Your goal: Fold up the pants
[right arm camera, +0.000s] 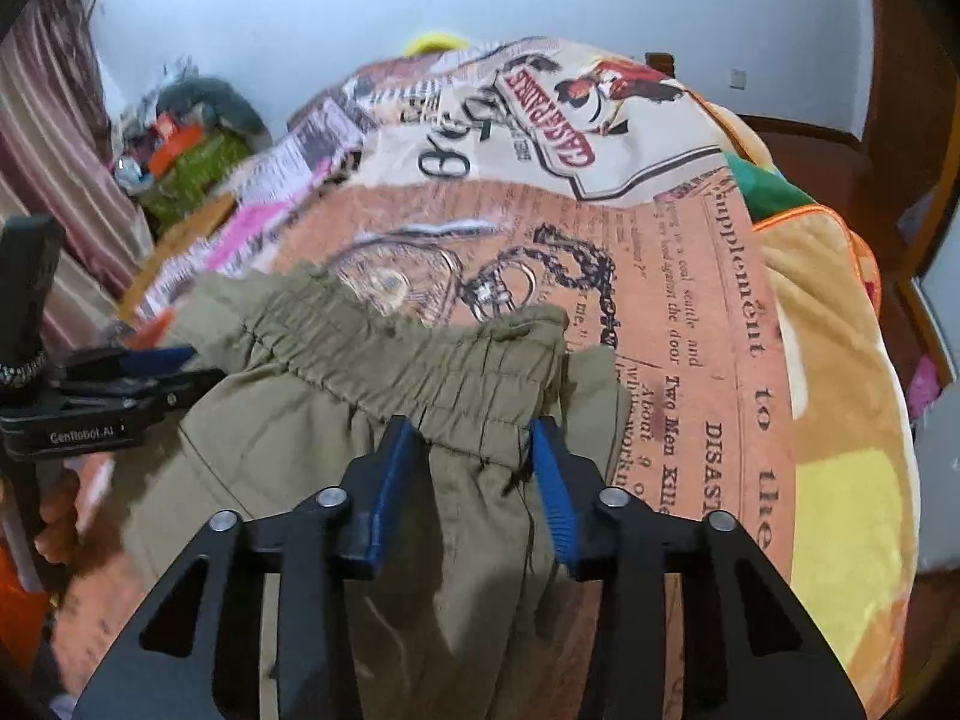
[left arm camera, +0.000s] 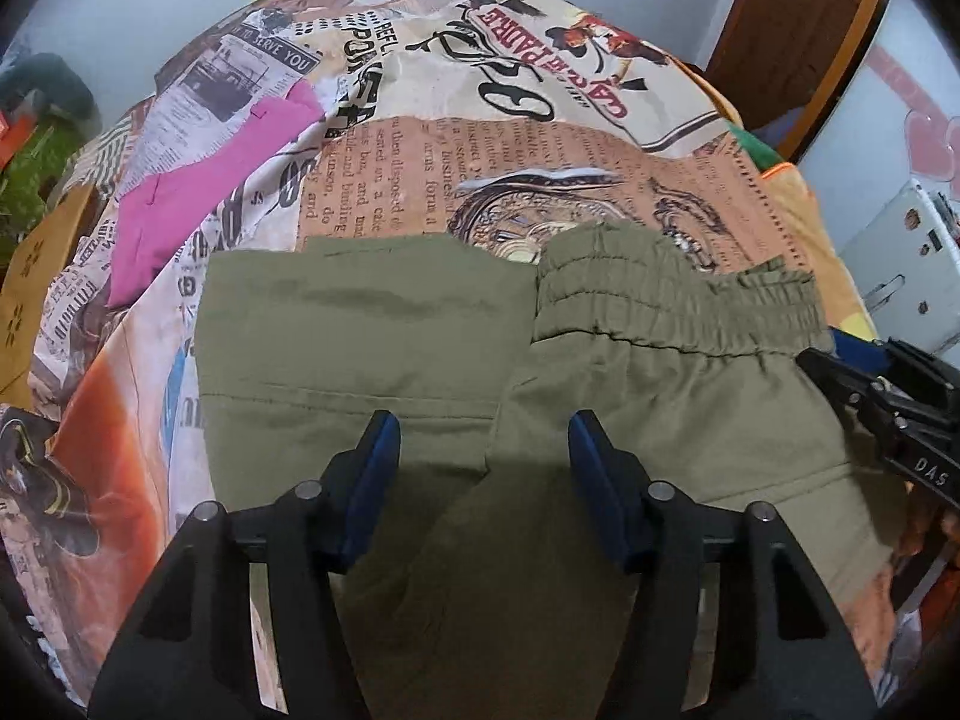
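Note:
Olive-green pants (left arm camera: 390,348) lie on a bed with a newspaper-print blanket (left arm camera: 420,180), a leg section folded over to the left of the elastic waistband (left arm camera: 678,312). My left gripper (left arm camera: 483,426) is open above the middle of the pants, where the fold meets the seat. My right gripper (right arm camera: 474,429) is open with its jaws astride the waistband (right arm camera: 420,354) near its right end. The pants also show in the right wrist view (right arm camera: 288,450). The right gripper shows at the right edge of the left wrist view (left arm camera: 888,402), and the left gripper at the left edge of the right wrist view (right arm camera: 120,384).
A pink garment (left arm camera: 198,192) lies on the blanket to the far left of the pants. A yellow and orange blanket (right arm camera: 840,420) covers the bed's right side. Clutter with green and orange items (right arm camera: 186,150) sits beyond the bed on the left.

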